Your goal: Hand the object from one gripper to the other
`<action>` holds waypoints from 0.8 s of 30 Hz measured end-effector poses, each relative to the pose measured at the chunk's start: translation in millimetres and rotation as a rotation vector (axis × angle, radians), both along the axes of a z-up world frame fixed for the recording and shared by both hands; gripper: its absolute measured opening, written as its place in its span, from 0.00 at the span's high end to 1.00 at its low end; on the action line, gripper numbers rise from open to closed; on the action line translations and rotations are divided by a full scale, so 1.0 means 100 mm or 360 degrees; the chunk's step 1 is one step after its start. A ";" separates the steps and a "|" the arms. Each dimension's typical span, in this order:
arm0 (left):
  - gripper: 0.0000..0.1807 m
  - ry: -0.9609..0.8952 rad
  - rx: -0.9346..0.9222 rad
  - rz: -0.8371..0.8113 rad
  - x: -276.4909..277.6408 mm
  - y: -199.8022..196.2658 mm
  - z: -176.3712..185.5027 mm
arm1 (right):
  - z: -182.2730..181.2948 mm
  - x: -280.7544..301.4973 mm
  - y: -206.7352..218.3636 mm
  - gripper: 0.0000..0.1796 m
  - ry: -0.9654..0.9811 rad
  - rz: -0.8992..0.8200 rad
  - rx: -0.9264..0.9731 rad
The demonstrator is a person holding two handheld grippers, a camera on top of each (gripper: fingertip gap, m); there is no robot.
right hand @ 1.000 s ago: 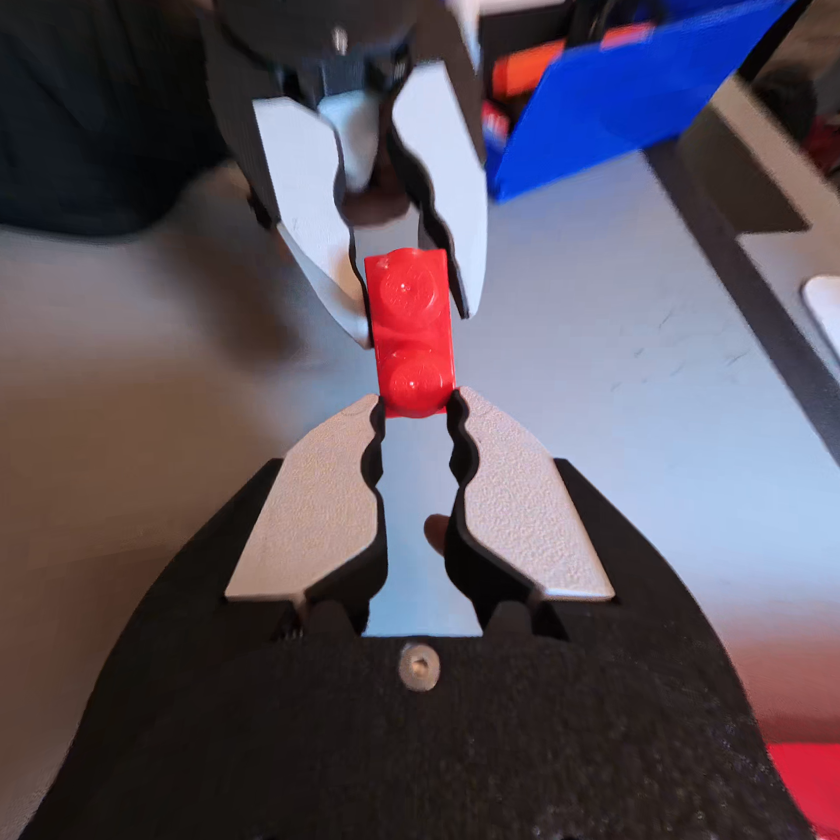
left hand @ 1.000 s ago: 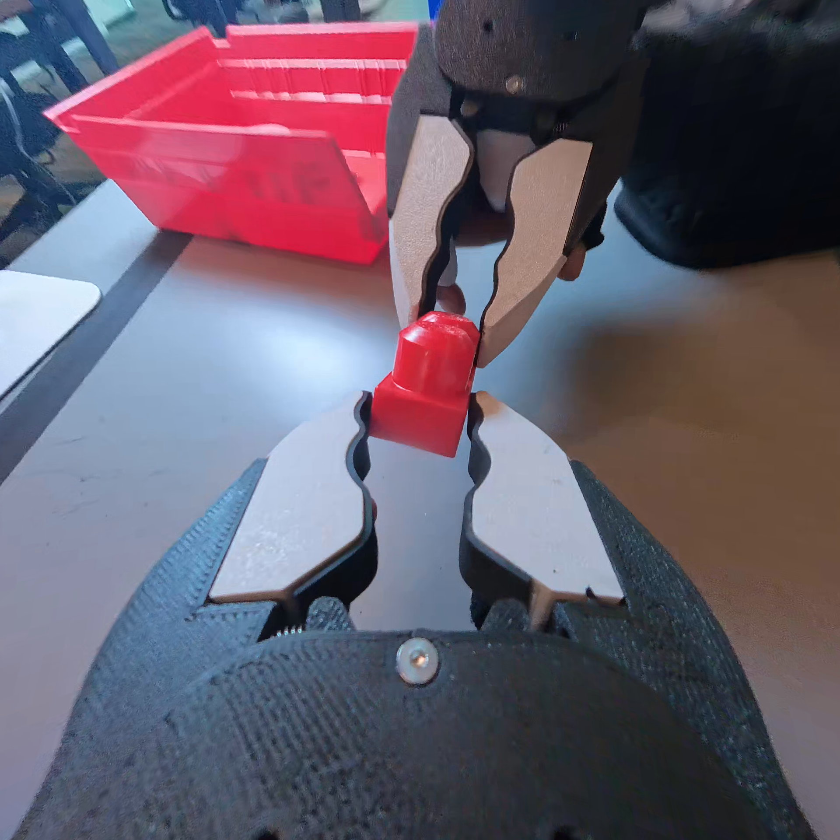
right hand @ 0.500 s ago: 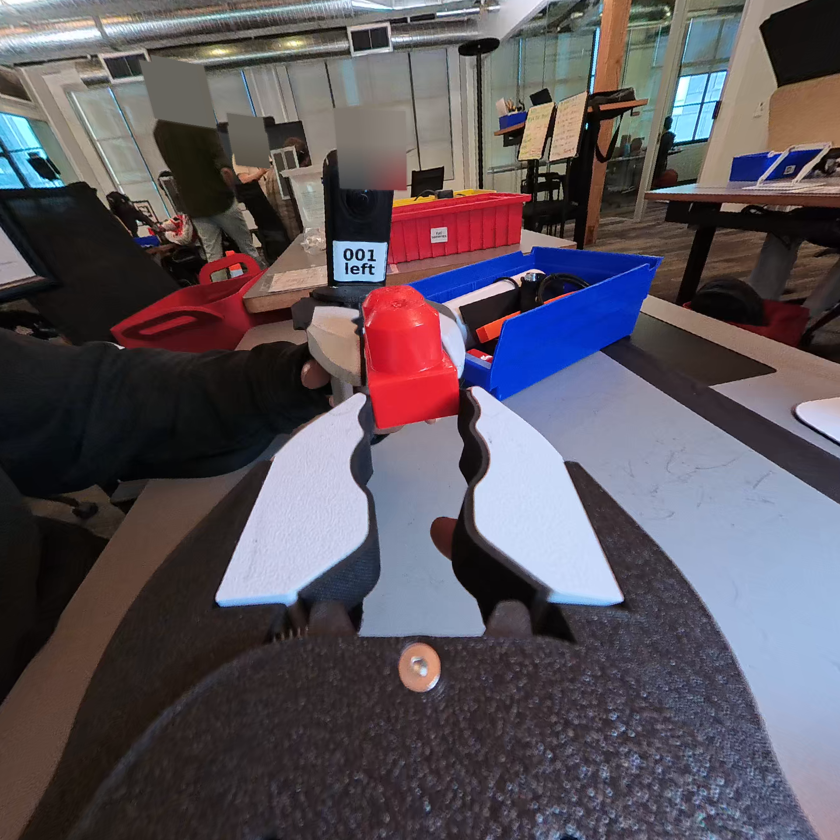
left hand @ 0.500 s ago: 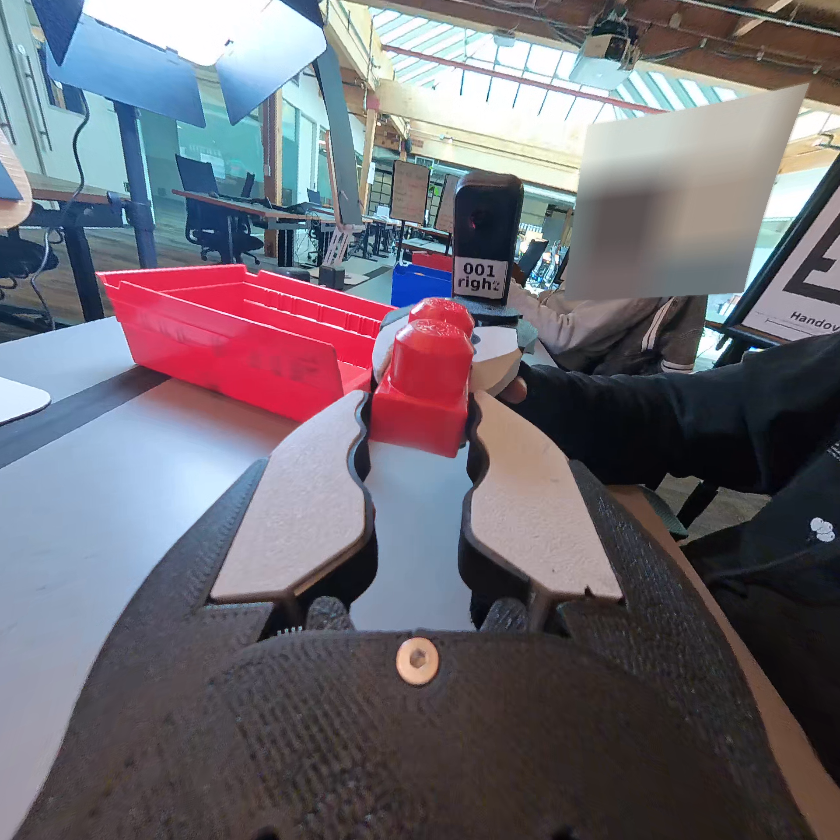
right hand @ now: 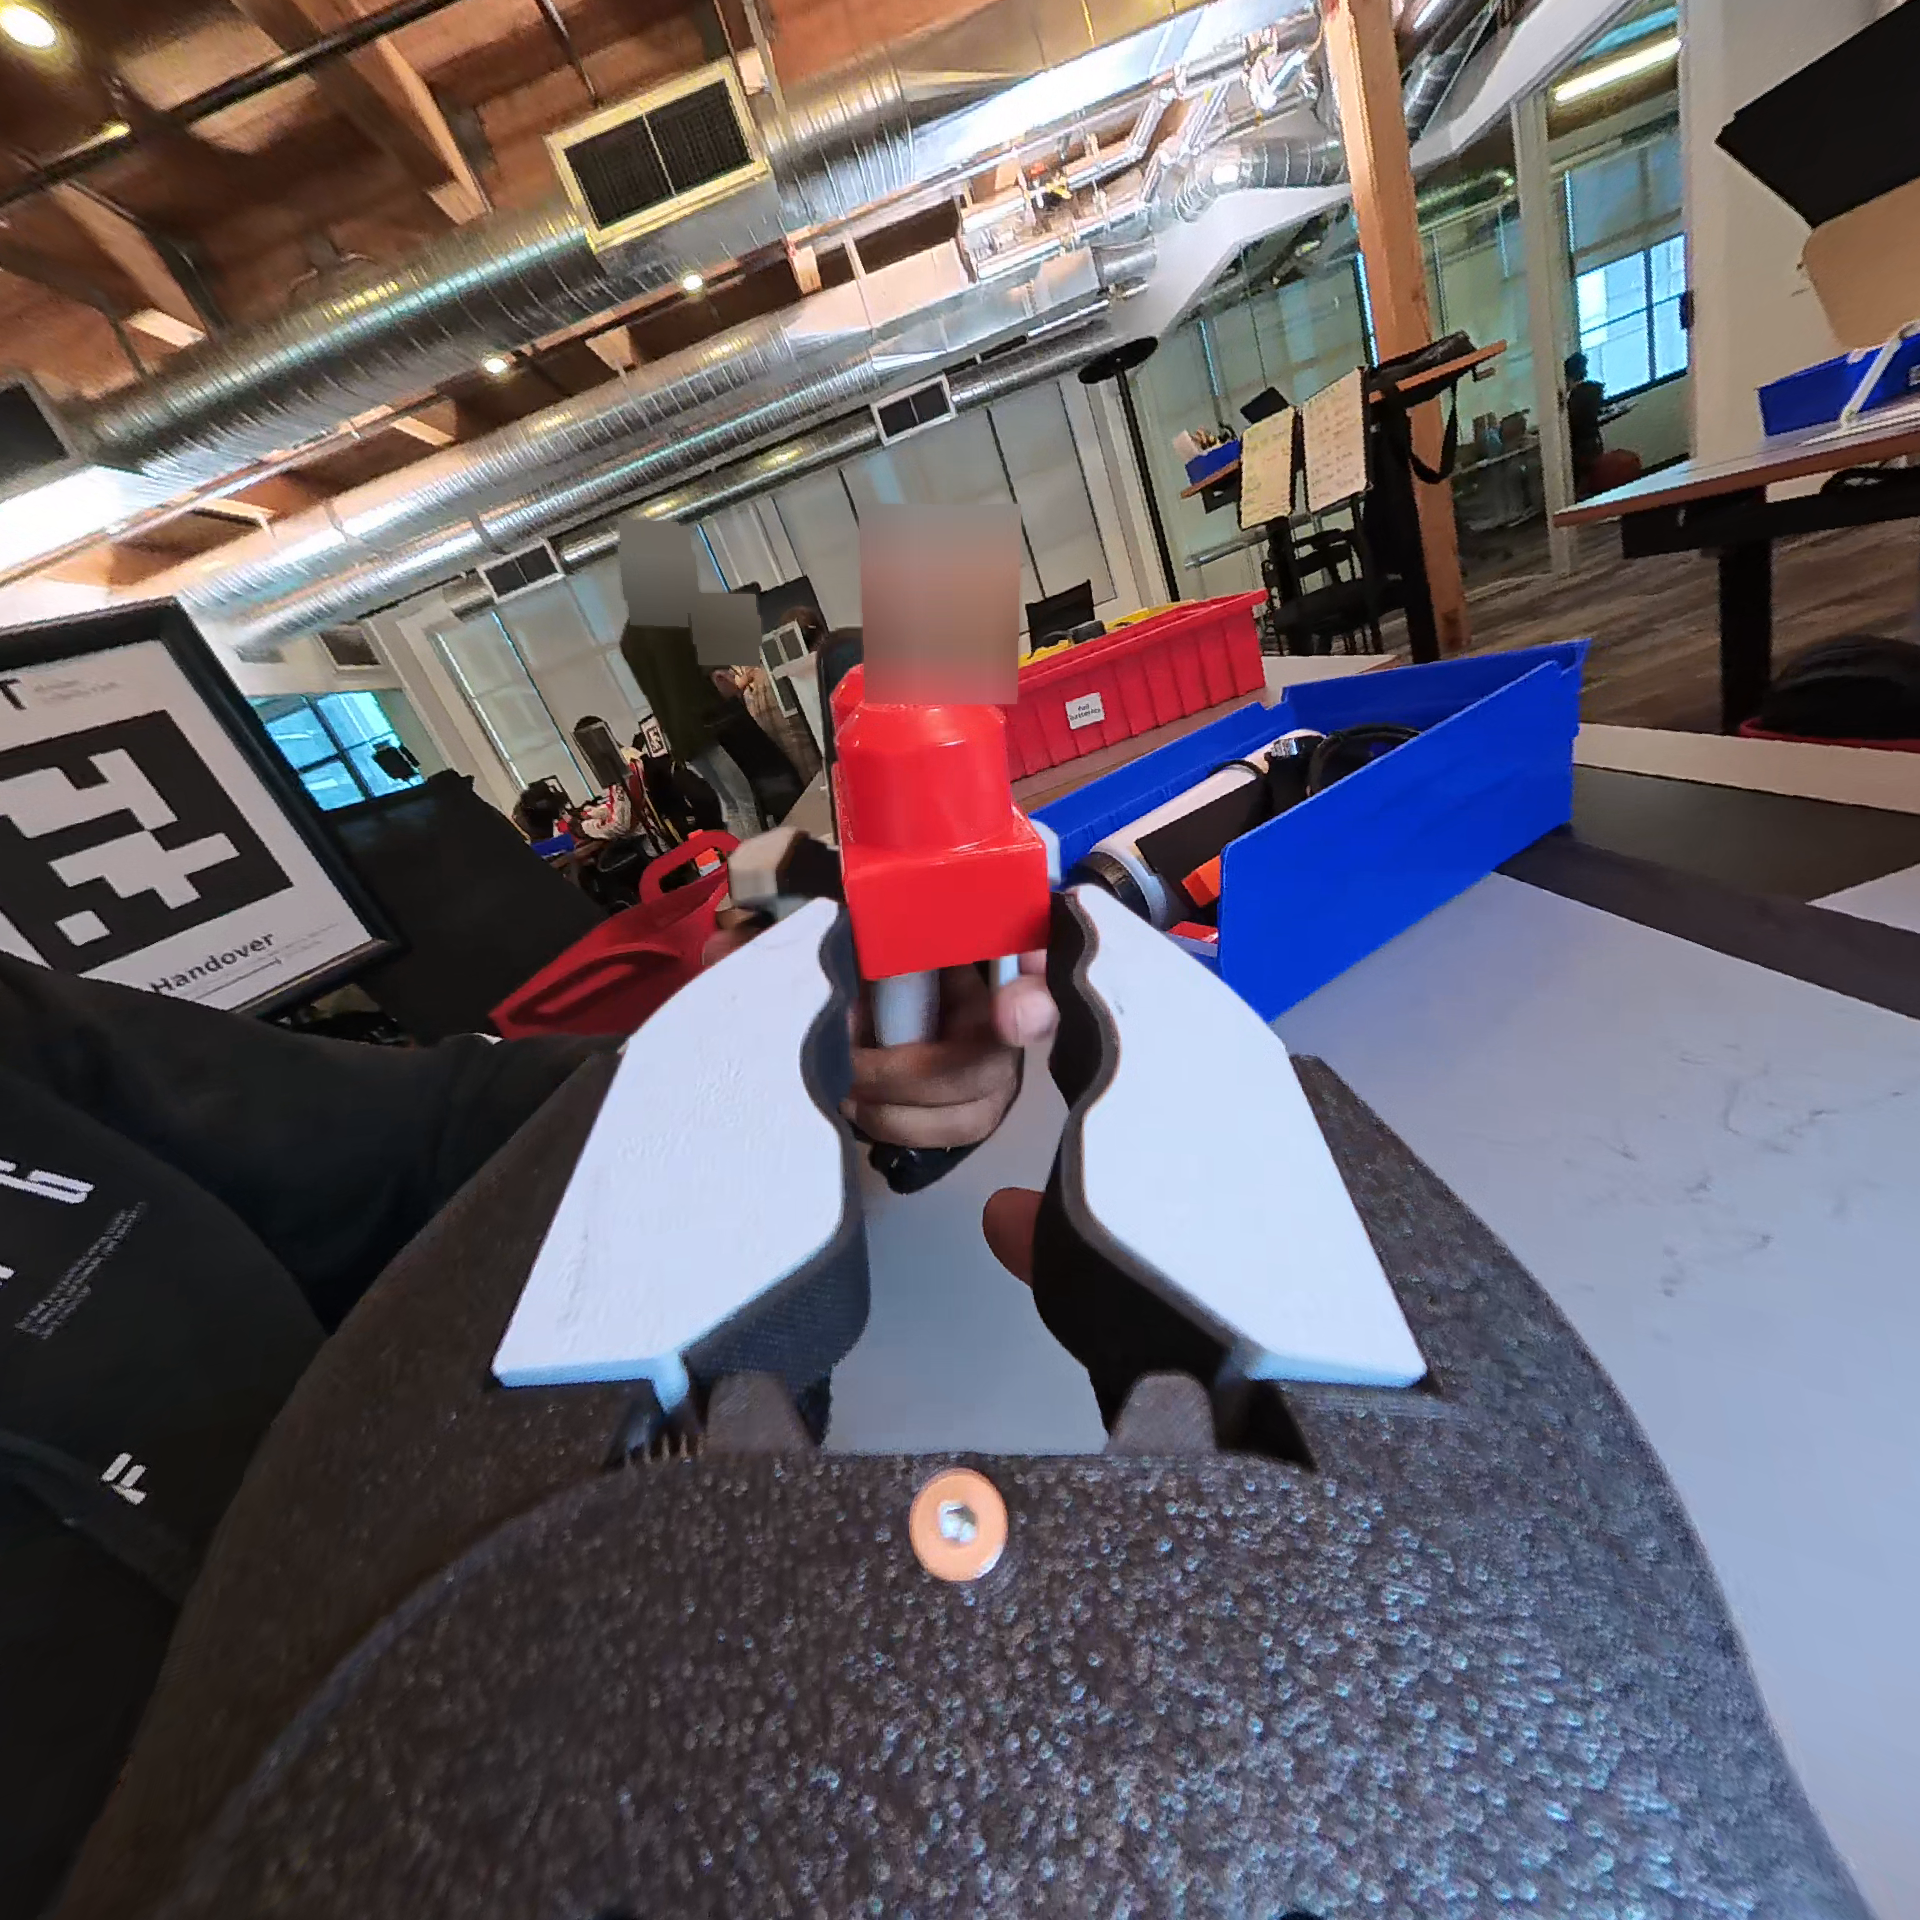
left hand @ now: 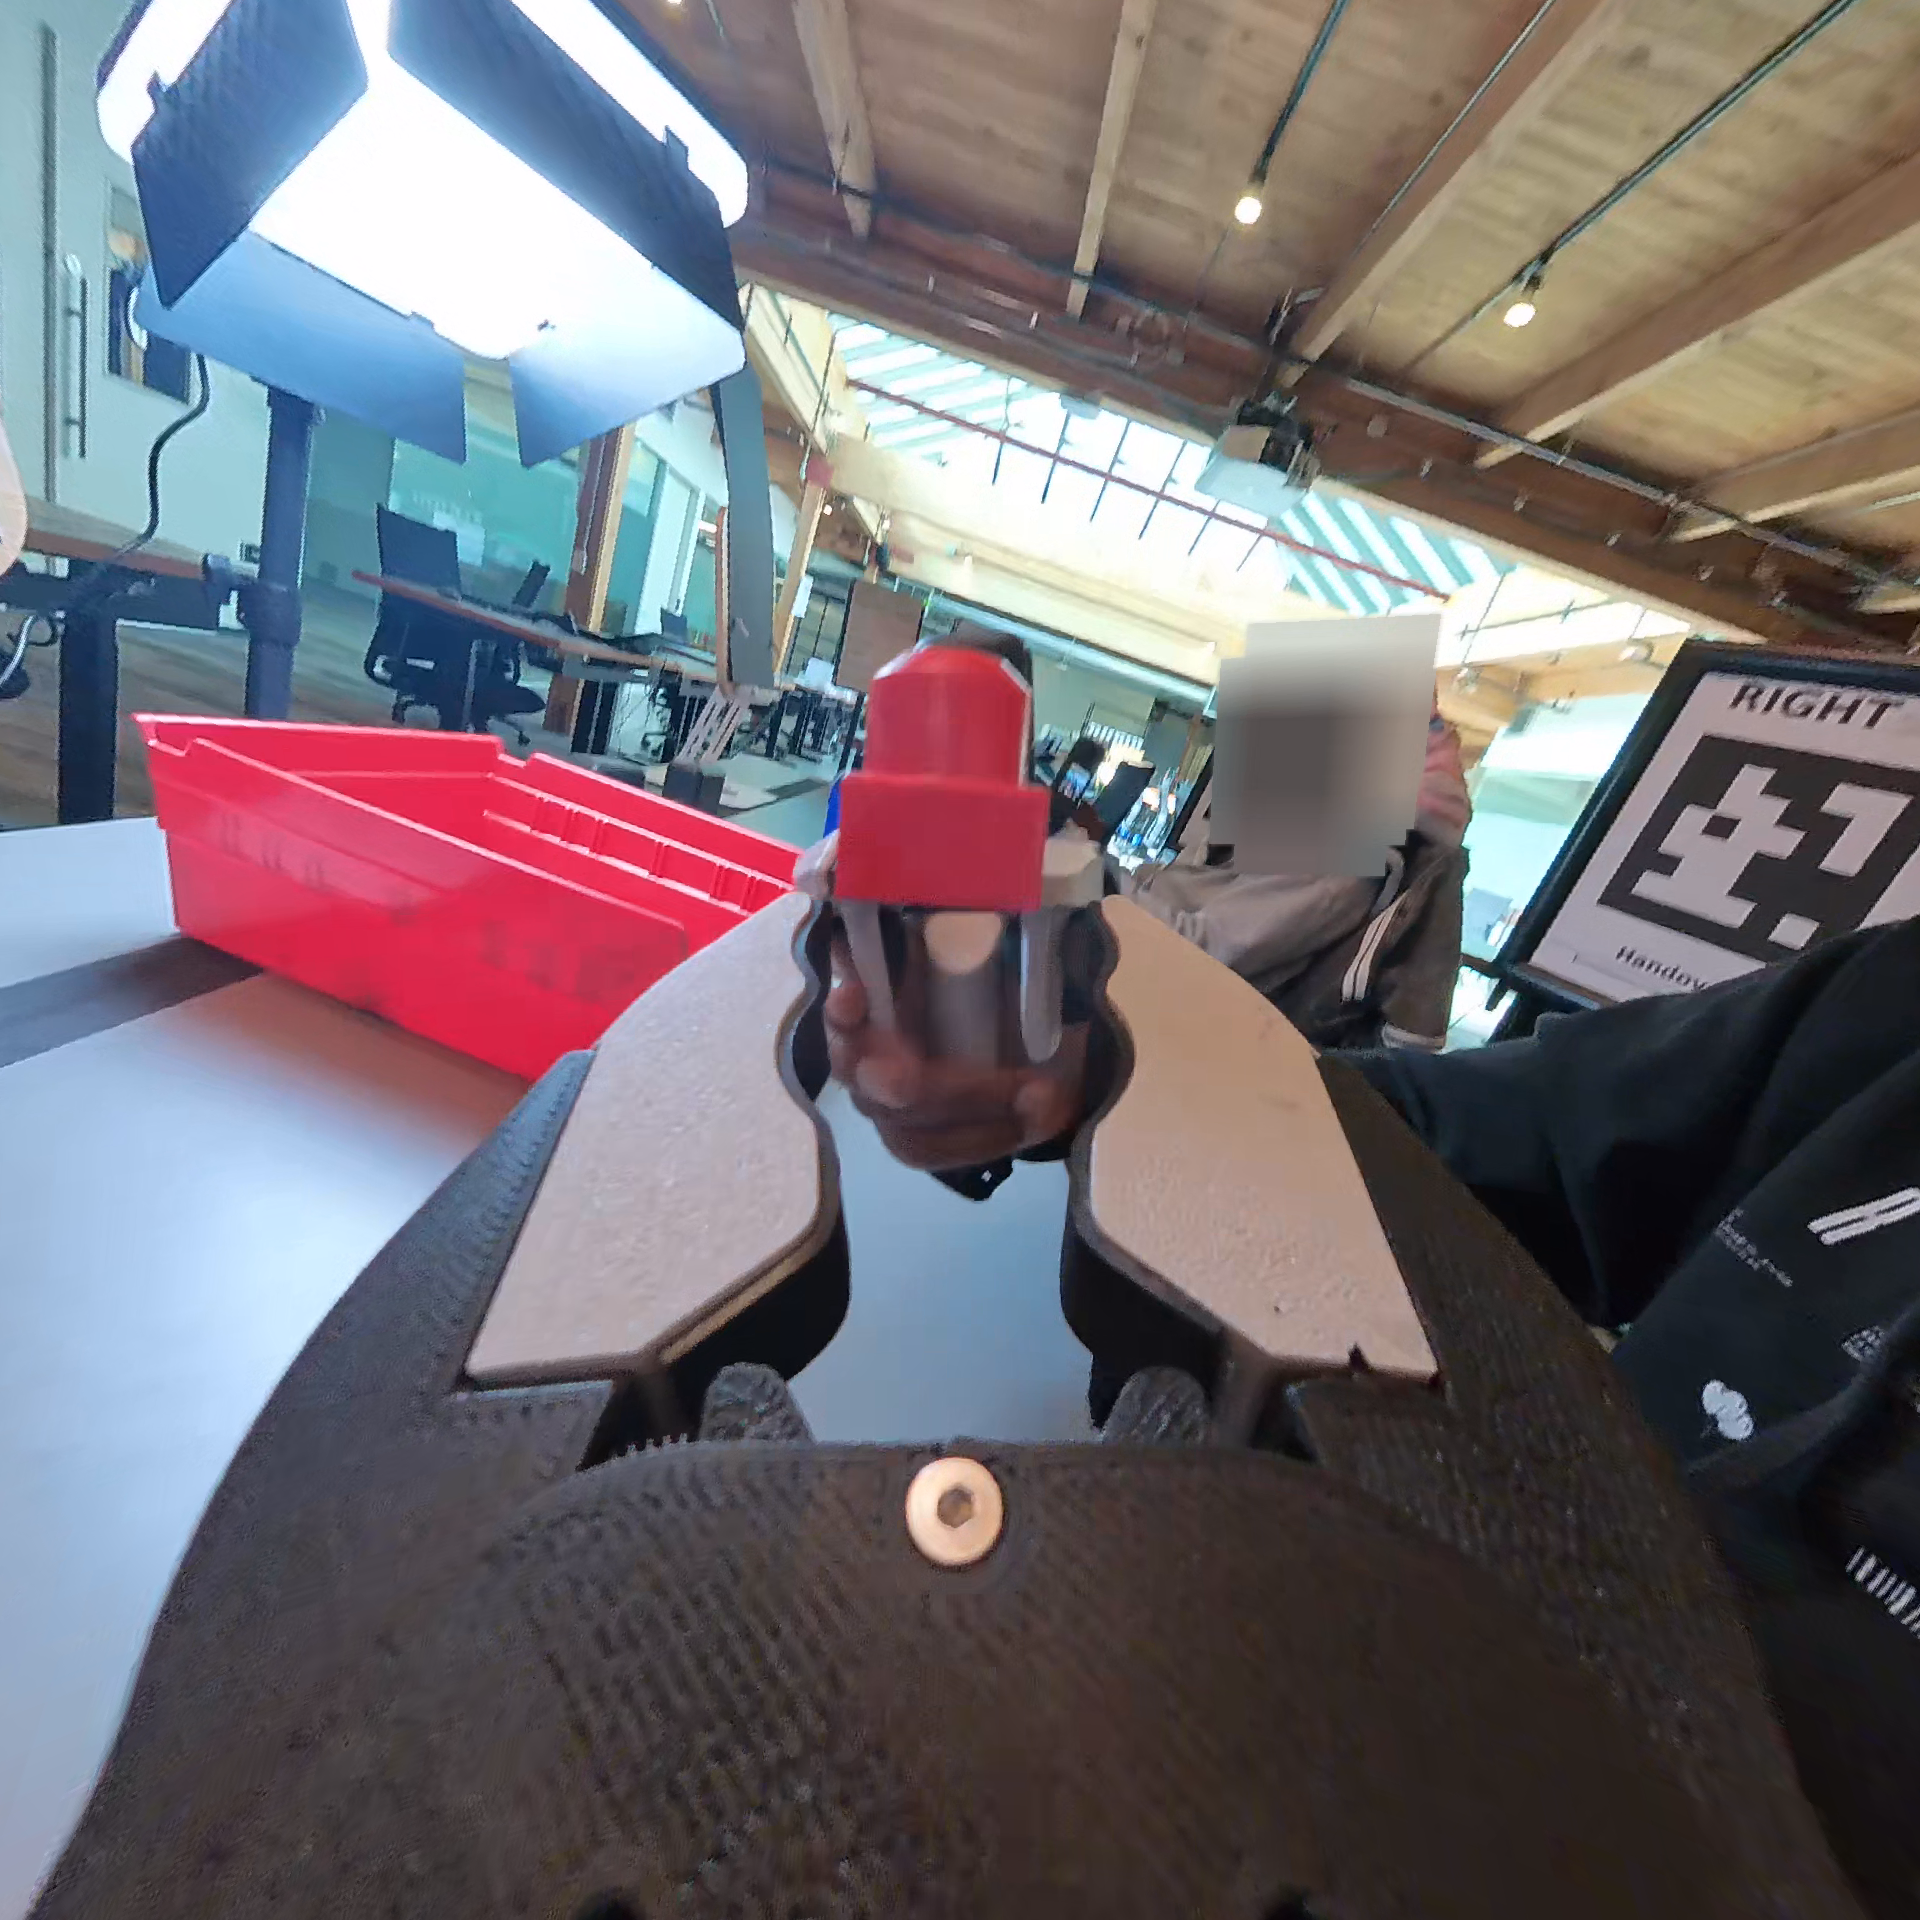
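Observation:
A red two-stud brick (left hand: 940, 831) is held off the table between the two grippers, which point at each other. In the right wrist view the brick (right hand: 940, 883) sits between my right gripper's (right hand: 945, 914) fingertips, and both pads touch its sides. My left gripper (left hand: 956, 914) has its jaws spread wider than the brick, with a gap on each side, and the brick stands just above its tips. The right gripper's grey fingers (left hand: 871, 966) and the hand holding it show below the brick. A grey finger (right hand: 767, 868) of the left gripper shows beside the brick.
A red bin (left hand: 416, 862) stands on the grey table (left hand: 208, 1143) at the left. A blue bin (right hand: 1382, 831) with several items stands at the right. A framed marker board (left hand: 1745, 831) stands behind the black sleeve (left hand: 1558, 1122). A lamp panel (left hand: 416, 208) hangs overhead. Only a small space, under 4 cm, lies between the two pairs of fingers.
Both grippers tilted up from facing the table to level. My left jaws have spread and let go of the brick. The right gripper keeps its grip on it.

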State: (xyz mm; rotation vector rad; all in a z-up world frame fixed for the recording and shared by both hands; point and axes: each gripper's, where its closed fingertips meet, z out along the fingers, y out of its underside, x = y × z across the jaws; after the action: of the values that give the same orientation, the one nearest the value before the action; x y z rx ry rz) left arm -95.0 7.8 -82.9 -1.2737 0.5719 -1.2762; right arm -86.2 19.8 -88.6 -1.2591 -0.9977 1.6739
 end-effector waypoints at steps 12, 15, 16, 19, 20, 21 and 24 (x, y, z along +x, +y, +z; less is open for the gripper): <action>0.80 -0.0282 -0.0037 0.0092 -0.04 0.03 0.19 | 0.14 -0.02 -0.05 0.70 0.0255 -0.0058 -0.0118; 0.81 -0.0342 -0.0051 0.0085 -0.02 0.02 0.20 | 0.14 -0.08 -0.07 0.71 0.0337 -0.0162 -0.0160; 0.81 -0.0355 -0.0054 0.0088 -0.01 0.02 0.20 | 0.16 -0.08 -0.08 0.72 0.0381 -0.0192 -0.0193; 0.80 -0.0427 -0.0068 0.0099 -0.02 0.03 0.22 | 0.18 -0.07 -0.04 0.75 0.0466 -0.0303 -0.0305; 0.80 -0.0436 -0.0074 0.0105 -0.01 0.03 0.21 | 0.19 -0.05 -0.02 0.76 0.0493 -0.0332 -0.0340; 0.80 -0.0436 -0.0074 0.0117 0.00 0.04 0.21 | 0.20 -0.04 -0.02 0.77 0.0520 -0.0338 -0.0376; 0.80 -0.0440 -0.0086 0.0101 0.06 0.03 0.18 | 0.22 -0.04 -0.02 0.77 0.0544 -0.0341 -0.0434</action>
State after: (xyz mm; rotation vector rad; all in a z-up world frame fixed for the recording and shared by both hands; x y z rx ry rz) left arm -89.1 10.5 -64.8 -1.1255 0.2994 -1.3930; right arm -90.1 18.2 -67.0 -1.1501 -0.4259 1.8163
